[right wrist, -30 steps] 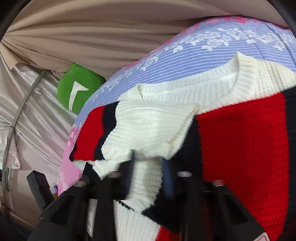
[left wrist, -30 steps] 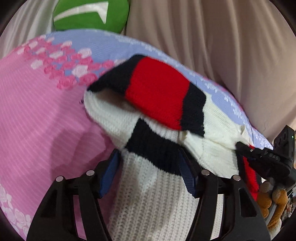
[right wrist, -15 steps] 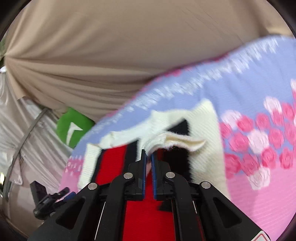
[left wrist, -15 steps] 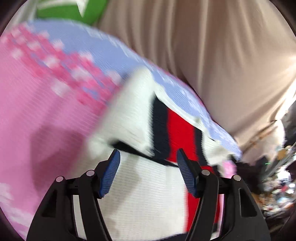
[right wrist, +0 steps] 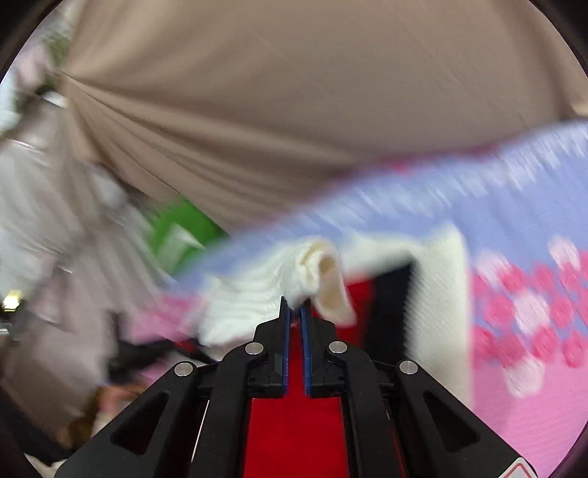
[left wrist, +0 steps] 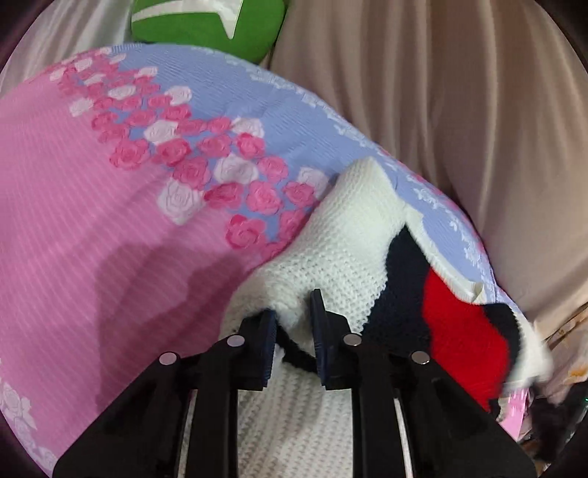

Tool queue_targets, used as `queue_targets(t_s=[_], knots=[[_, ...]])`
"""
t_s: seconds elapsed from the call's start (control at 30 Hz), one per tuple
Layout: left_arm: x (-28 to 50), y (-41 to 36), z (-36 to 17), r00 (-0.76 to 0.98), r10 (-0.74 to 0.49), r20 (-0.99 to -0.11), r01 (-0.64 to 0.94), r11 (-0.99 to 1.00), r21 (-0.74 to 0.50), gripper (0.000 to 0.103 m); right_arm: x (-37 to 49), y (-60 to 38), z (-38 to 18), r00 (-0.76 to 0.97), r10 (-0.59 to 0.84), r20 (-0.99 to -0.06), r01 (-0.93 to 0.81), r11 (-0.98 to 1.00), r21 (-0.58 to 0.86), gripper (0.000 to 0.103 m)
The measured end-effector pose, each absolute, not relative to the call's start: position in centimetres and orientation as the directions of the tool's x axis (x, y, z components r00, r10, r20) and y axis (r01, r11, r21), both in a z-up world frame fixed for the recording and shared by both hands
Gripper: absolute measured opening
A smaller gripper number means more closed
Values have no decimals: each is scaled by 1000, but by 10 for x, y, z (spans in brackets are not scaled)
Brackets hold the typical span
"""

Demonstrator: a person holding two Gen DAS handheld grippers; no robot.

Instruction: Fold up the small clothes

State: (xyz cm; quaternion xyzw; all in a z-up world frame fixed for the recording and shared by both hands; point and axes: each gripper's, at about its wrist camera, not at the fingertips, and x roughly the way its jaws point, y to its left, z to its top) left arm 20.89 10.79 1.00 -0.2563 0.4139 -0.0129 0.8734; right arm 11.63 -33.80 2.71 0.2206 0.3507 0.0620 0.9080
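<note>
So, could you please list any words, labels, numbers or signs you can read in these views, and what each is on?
No readable text in either view.
Green cushion: a white angular mark, a shape rather than letters.
Right tongs: a red-edged sticker at the lower corner of the right wrist view, cut off, unreadable.
Sweater and bedspread: stripes and roses only.

Right hand-held gripper (right wrist: 296, 309) closed, blue pads pinching a cream knitted edge of the sweater (right wrist: 257, 294), with a beige label (right wrist: 332, 290) curling just beside the fingertips. Red and dark bands of the same sweater spread below and to the right of the jaws, lying on a bedspread (right wrist: 522, 301) of pink and lilac with rose pattern. Behind, a beige curtain (right wrist: 294, 110) in folds and a green cushion (right wrist: 180, 228) at the left, everything blurred.
</note>
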Motion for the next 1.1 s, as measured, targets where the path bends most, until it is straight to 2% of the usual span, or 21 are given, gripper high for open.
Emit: queue_targets(t_s=[0.03,0.13,0.2,0.3,0.33,0.37,0.43,0.5,0.53,0.57,0.6,0.67,0.7,0.73,0.83,0.93,1.0,1.03,1.07,1.1], knots=[[206,108,7,665,-246,-705,-174,867,-466,17,119,-344,9,718,245,-651,84,898,431,4],[199,97,8,684,-205,-700,-147,902,-407,18,108,-349,7,744,271,-611,68,879,473,4],[199,93,7,693,-181,-698,-142,915,-379,18,109,-346,6,734,279,-619,59,882,467,4],[197,89,6,702,-167,-692,-136,923,-360,19,115,-353,6,735,301,-608,76,854,515,16],[196,90,7,703,-170,-690,-133,922,-363,19,118,-361,6,742,337,-579,73,818,570,25],[196,92,7,704,-175,-688,-131,920,-369,19,120,-366,6,748,371,-550,63,786,615,39],[198,93,7,705,-184,-685,-128,917,-378,19,131,-370,5,749,428,-505,42,730,682,52],[198,94,6,706,-186,-683,-125,917,-379,19,147,-367,6,739,424,-523,74,721,688,52],[198,93,6,706,-187,-683,-124,917,-379,19,154,-365,9,737,385,-556,107,745,658,41],[198,94,6,706,-189,-683,-123,917,-381,19,156,-361,18,745,345,-571,112,778,618,11],[197,94,7,706,-189,-683,-124,916,-382,19,153,-358,29,767,341,-544,78,791,606,10],[197,94,7,706,-192,-682,-123,915,-385,19,122,-353,63,847,409,-339,-123,771,625,8],[197,94,6,706,-192,-682,-123,915,-385,20,114,-352,70,864,399,-306,-150,785,601,8],[197,94,6,705,-192,-682,-123,915,-385,20,113,-353,67,875,336,-349,-98,829,551,8],[198,91,6,704,-187,-685,-117,921,-372,21,152,-367,8,708,125,-695,206,905,373,5],[198,90,7,704,-185,-686,-112,924,-365,21,134,-365,14,743,113,-659,195,906,376,5],[198,92,6,704,-192,-683,-114,920,-376,21,123,-360,27,749,7,-662,262,915,306,6],[198,93,6,705,-194,-683,-114,919,-378,21,114,-356,35,750,-90,-655,323,914,244,15],[198,93,6,705,-193,-682,-115,918,-379,21,107,-352,43,754,-148,-640,361,907,216,19],[198,93,6,706,-191,-682,-117,918,-378,21,104,-347,50,771,-140,-621,347,910,226,19]])
